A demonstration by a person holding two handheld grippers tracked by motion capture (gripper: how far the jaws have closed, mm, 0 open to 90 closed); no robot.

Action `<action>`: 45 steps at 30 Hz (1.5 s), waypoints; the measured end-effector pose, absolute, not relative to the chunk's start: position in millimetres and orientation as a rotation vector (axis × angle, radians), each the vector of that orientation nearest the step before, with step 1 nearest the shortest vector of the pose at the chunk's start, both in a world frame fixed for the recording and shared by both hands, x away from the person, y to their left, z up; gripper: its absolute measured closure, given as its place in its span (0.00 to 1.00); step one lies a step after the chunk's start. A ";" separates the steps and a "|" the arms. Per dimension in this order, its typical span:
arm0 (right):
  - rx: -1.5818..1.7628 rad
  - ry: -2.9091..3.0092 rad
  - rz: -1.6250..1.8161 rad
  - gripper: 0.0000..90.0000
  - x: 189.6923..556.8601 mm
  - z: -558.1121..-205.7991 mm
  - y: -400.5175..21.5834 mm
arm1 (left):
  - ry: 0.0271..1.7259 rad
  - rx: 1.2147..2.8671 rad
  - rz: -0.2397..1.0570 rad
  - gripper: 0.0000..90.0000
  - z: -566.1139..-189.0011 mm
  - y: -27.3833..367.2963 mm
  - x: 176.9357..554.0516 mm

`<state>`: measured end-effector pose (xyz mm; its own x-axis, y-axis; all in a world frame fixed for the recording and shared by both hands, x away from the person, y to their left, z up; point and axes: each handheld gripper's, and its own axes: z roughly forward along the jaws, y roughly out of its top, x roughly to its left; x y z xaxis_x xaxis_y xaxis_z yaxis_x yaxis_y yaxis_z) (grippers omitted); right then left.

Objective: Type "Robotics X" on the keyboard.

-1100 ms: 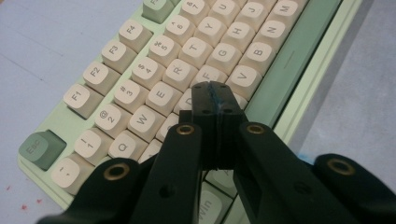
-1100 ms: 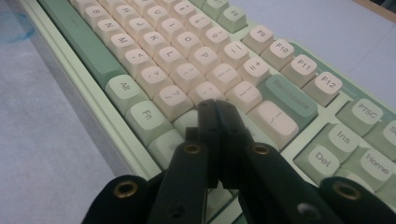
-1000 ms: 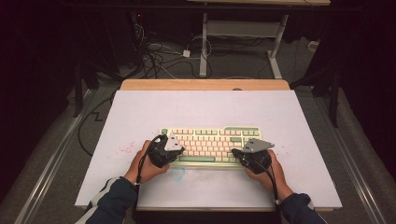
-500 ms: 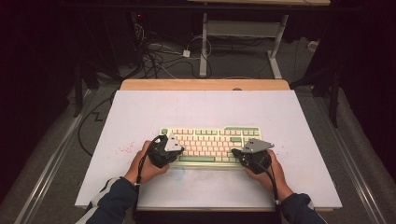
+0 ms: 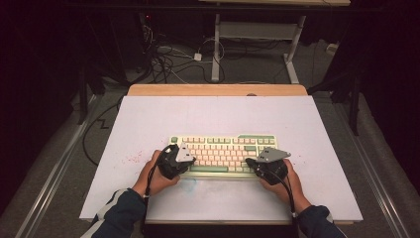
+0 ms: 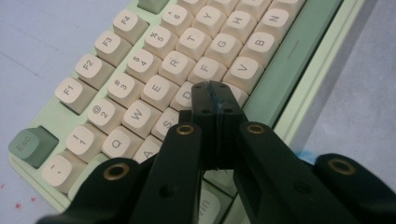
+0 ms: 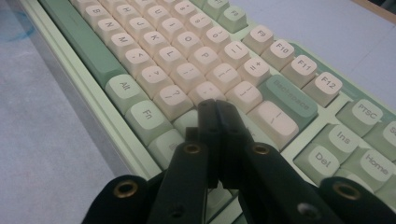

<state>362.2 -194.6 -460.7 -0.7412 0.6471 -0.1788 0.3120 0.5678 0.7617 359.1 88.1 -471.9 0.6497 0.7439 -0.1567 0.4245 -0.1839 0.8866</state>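
A pale green keyboard [image 5: 223, 153] with cream keys lies on the white table mat, near its front middle. My left gripper [image 5: 181, 161] hovers over the keyboard's left end, jaws pressed together with nothing between them. In the left gripper view the shut tips [image 6: 215, 95] sit above the keys near D and C of the keyboard [image 6: 140, 70]. My right gripper [image 5: 252, 163] is over the right end, also shut and empty. In the right gripper view its tips [image 7: 215, 109] rest above the keys beside the question-mark key of the keyboard [image 7: 187, 56]. Whether either tip touches a key I cannot tell.
The white mat [image 5: 218, 119] covers a wooden table [image 5: 218, 89]. Faint red specks [image 5: 131, 159] mark the mat left of the keyboard, and a bluish smudge [image 5: 190, 186] lies in front of it. Cables [image 5: 168, 54] and desk legs stand on the floor beyond.
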 end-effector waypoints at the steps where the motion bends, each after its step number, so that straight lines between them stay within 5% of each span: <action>1: 0.768 2.359 1.023 1.00 362.4 -460.7 -194.7 | 0.935 1.815 0.380 0.97 -471.4 88.0 359.0; 26: 0.765 2.335 1.036 0.98 359.5 -454.9 -194.0 | 0.897 1.719 0.448 0.90 -459.4 92.3 358.0; 34: 0.755 2.300 1.061 0.93 356.8 -447.5 -195.7 | 0.900 1.671 0.493 0.72 -456.7 93.5 359.7; 45: 0.793 2.222 1.074 0.64 356.6 -440.6 -199.9 | 0.903 1.618 0.545 0.48 -454.3 93.0 359.8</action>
<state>356.6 -199.9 -440.6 -0.6792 0.7025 -0.2126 0.2697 0.5083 0.8179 359.8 93.0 -454.3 0.5968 0.7937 -0.1178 0.2655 -0.0568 0.9624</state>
